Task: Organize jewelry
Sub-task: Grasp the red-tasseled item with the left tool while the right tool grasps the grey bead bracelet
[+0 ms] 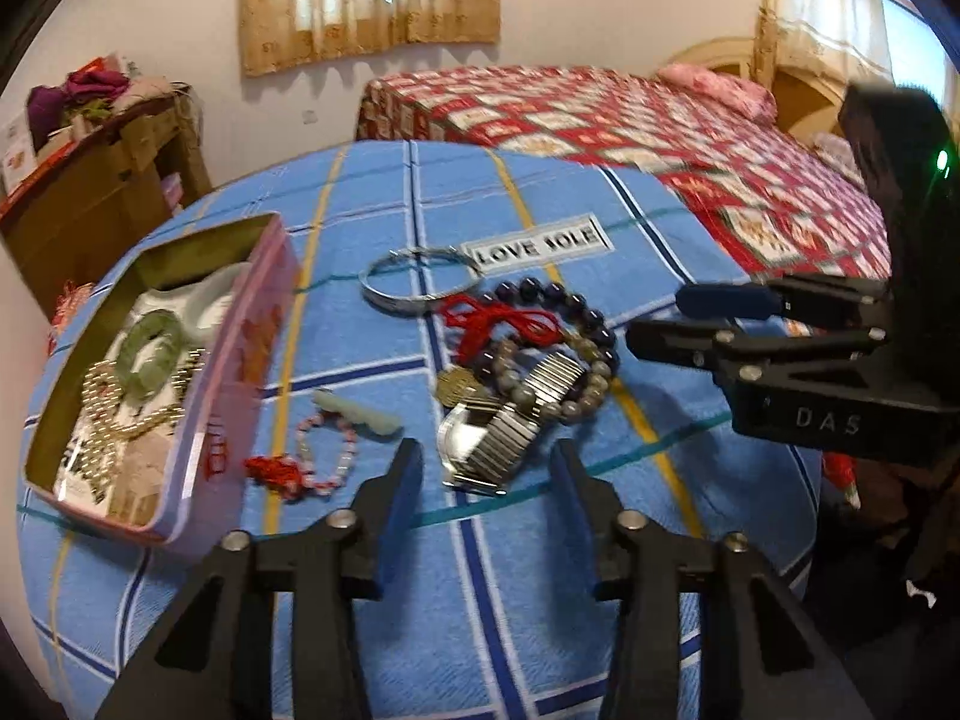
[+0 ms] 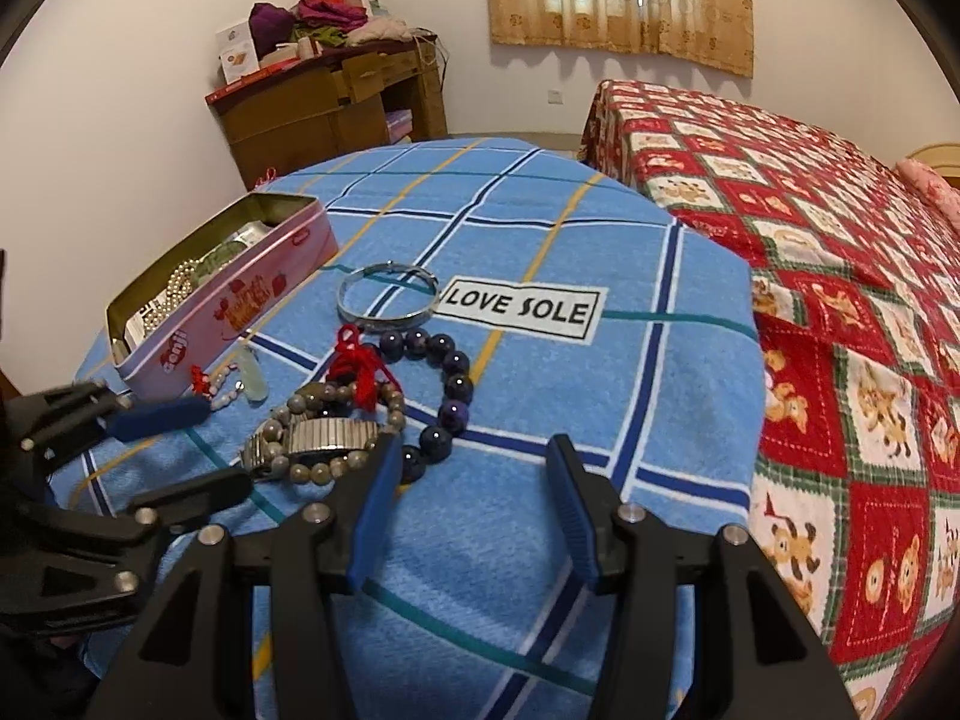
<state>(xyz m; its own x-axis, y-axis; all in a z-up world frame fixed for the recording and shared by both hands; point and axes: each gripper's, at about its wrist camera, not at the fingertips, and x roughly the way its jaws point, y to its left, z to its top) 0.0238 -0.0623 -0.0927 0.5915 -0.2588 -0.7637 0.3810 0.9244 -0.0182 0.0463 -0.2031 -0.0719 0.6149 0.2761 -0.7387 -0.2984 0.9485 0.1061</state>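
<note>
Left to right on my blue checked worktop (image 1: 600,540):

- pink tin (image 1: 240,372), open, holding a green bangle (image 1: 150,348) and gold bead strands (image 1: 108,414).
- pink bead bracelet (image 1: 327,450) with pale jade pendant (image 1: 360,414), just beside the tin.
- my left gripper (image 1: 486,480), fingers apart, empty, above a metal-band watch (image 1: 498,426).
- silver bangle (image 1: 420,288), red cord (image 1: 498,324), dark and grey bead bracelets (image 1: 576,336), tangled.
- my right gripper (image 2: 474,480), fingers apart, empty.
- red quilted bed (image 2: 840,300) beyond.
</note>
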